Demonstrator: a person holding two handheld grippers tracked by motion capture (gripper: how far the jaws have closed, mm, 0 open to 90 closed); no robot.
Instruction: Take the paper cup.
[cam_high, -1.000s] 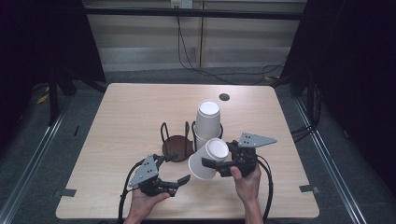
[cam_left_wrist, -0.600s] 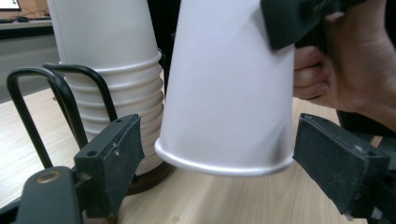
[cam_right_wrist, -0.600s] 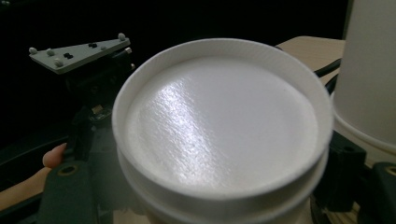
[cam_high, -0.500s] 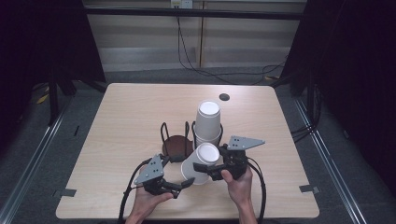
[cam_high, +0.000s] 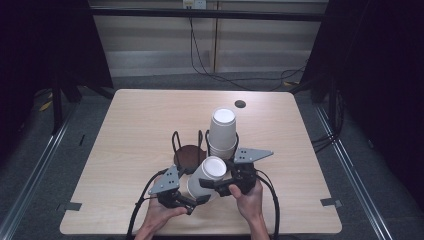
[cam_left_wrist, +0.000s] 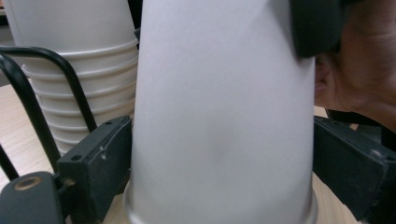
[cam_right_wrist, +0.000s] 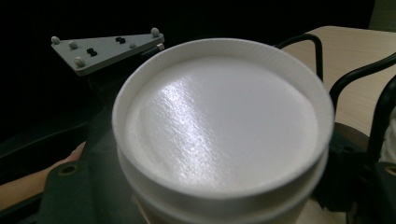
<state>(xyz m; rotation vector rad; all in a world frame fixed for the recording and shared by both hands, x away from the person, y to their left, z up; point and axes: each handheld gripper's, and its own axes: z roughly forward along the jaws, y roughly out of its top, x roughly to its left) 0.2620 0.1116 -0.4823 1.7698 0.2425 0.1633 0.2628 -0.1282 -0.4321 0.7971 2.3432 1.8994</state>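
Two hands are sharing one white paper cup (cam_high: 206, 175) above the worktop (cam_high: 125, 130), upside down and tilted, maybe to pull it apart from another cup (I am guessing). The right gripper (cam_high: 220, 184) is squeezing its top end. The left gripper (cam_high: 196, 201) has just been opening; its fingers (cam_left_wrist: 100, 161) are sitting on both sides of the cup's wide bottom, loosely.
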